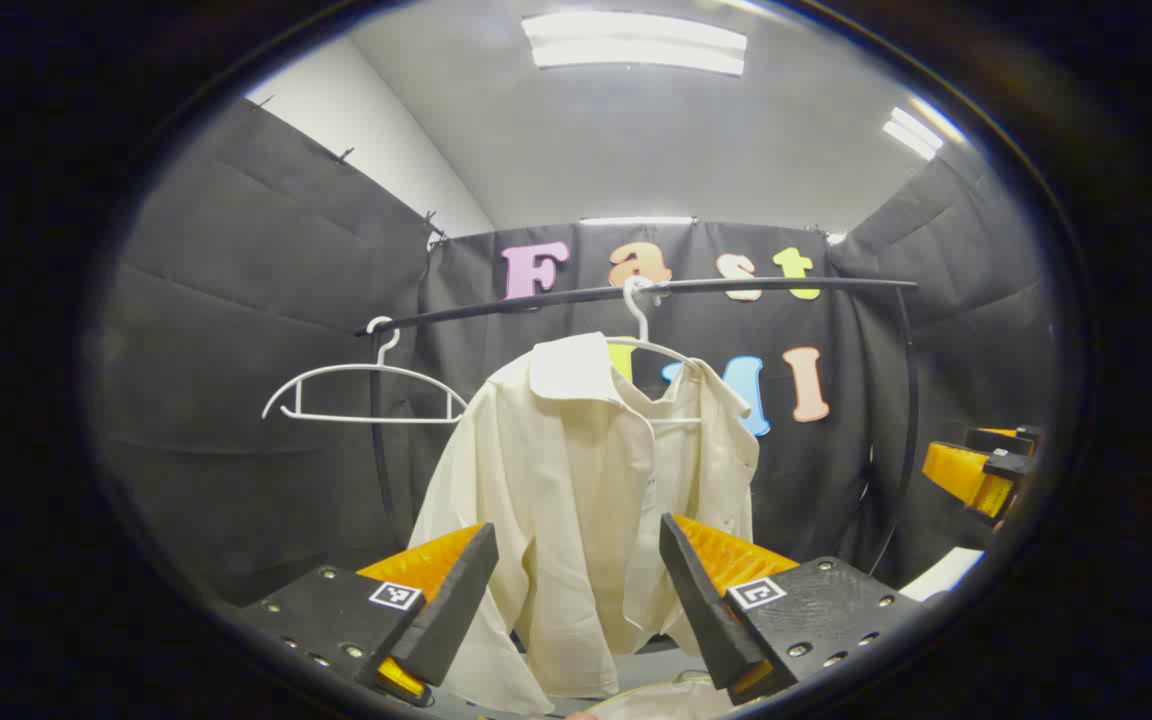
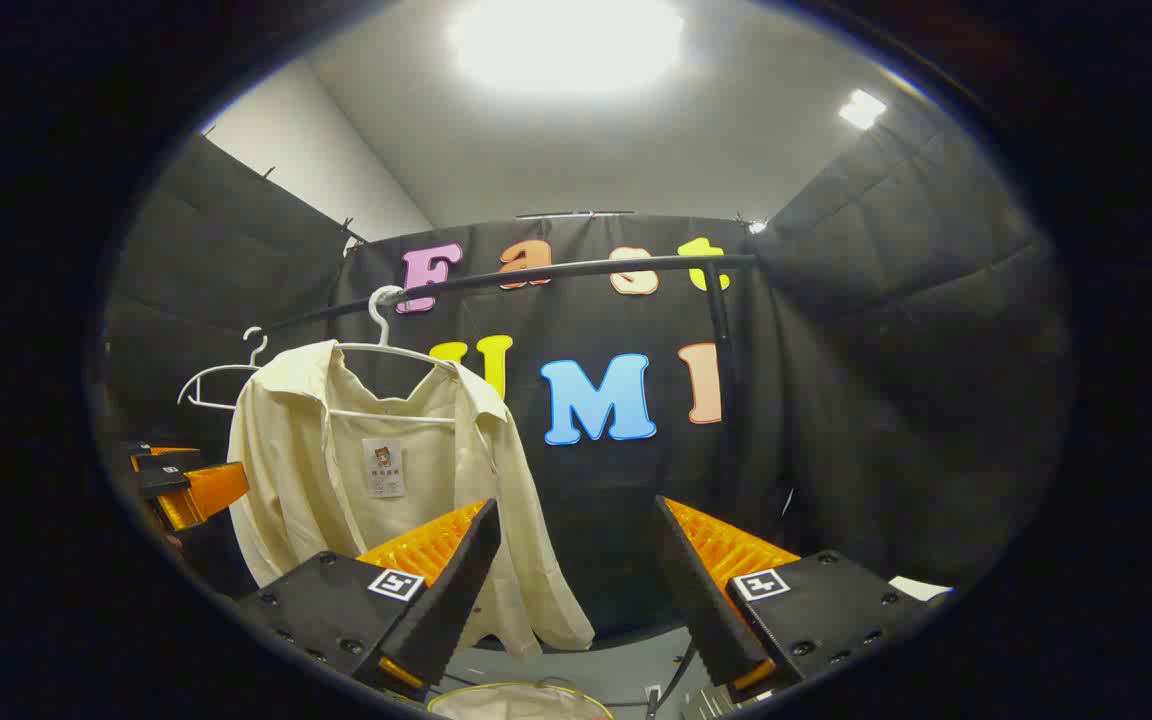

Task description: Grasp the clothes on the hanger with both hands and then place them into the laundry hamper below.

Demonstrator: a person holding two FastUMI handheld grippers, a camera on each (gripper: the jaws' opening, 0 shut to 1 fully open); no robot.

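A cream shirt point(image 1: 576, 480) hangs on a white hanger point(image 1: 641, 325) from the black rail point(image 1: 736, 287), straight ahead of my left gripper point(image 1: 578, 524). That gripper is open, its fingers apart in front of the shirt's lower half, not touching it. In the right gripper view the shirt point(image 2: 386, 470) hangs to the left, its inner label showing. My right gripper point(image 2: 576, 503) is open and faces the wall to the right of the shirt. The hamper's rim point(image 2: 526, 687) peeks in below. The left gripper point(image 2: 186, 490) shows at the left edge, the right gripper point(image 1: 981, 470) at the right edge.
An empty white hanger point(image 1: 366, 390) hangs on the rail to the left of the shirt. The rail's black upright point(image 2: 726, 380) stands at the right end. Black cloth walls close the booth on three sides.
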